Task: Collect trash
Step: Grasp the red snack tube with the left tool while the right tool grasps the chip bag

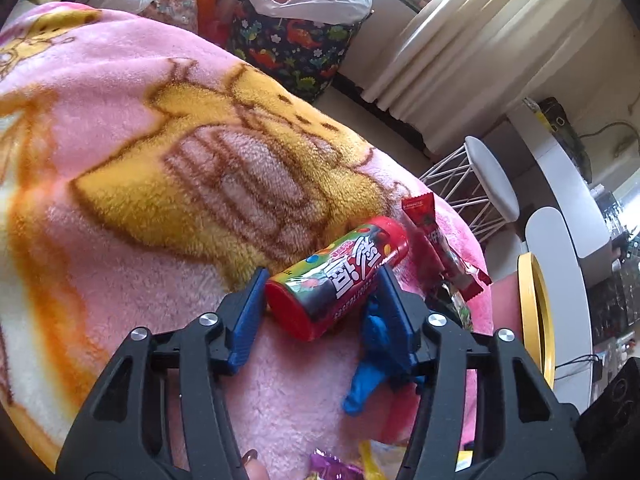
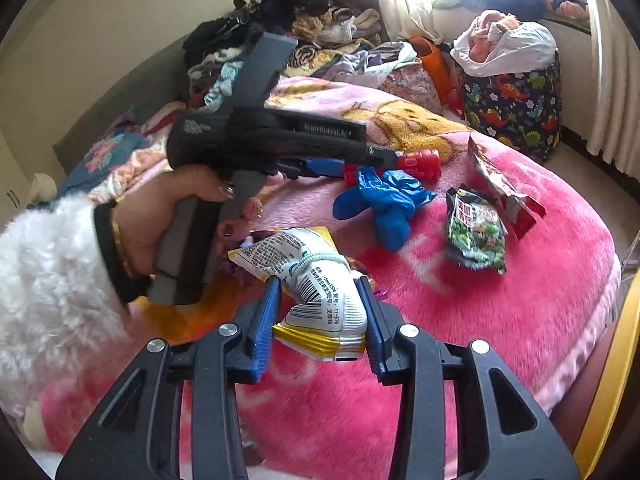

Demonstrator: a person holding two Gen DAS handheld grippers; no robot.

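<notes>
A red candy tube (image 1: 338, 278) is seen lying on its side on a pink blanket (image 1: 120, 208) spread over a bed, framed between the blue pads of the left gripper (image 1: 320, 284). The left pad is pressed against the tube's near end and the right pad against its label, so the tube is grasped. A crumpled blue glove (image 1: 370, 364) is bunched just beside the right finger, touching it. A red wrapper (image 1: 440, 240) lies just beyond the tube, toward the blanket's right edge, and a purple wrapper (image 1: 332, 468) is glimpsed at the blanket's near edge.

In the right wrist view, a white-and-yellow snack bag (image 2: 320, 296) is caught between the pads of the right gripper (image 2: 320, 300), pinched at its waist and grasped. The left gripper is shown from the side, carried by a hand (image 2: 160, 220) in a fluffy white sleeve (image 2: 44, 280), its tips closed on the tube above the glove. A green snack packet (image 2: 476, 236) and the red wrapper lie together near the blanket's right edge, well apart from the bag. Heaped clothes (image 2: 280, 24) are piled along the bed's far edge, and a dinosaur-print bin (image 2: 516, 108) lined with a white bag stands on the floor beyond it.
</notes>
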